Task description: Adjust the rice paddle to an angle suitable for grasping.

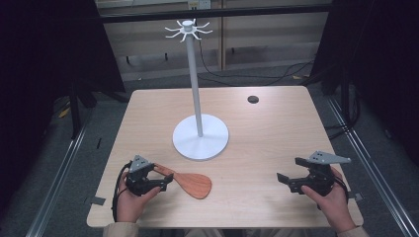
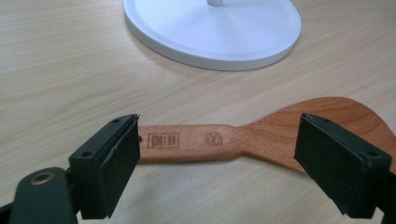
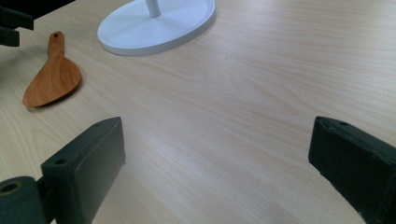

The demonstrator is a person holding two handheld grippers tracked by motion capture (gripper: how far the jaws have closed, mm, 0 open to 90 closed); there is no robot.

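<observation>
Left tongs (image 1: 165, 181) gape wide astride the spatula (image 2: 261, 135) handle, gripping nothing, seemingly lined up to pinch it. The spatula lies flat on the surface (image 1: 267, 128), just in front of the stand (image 1: 200, 137): reddish wood, stamped handle, rounded blade. Right of the stand, right tongs (image 1: 288, 176) hover wide open, empty.

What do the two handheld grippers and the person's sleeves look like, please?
Both the left gripper and the right gripper are black, each with two blocky, flat-faced jaws and a grey three-cornered plate on top. A black cable trails from the left one. The person's sleeves are beige.
</observation>
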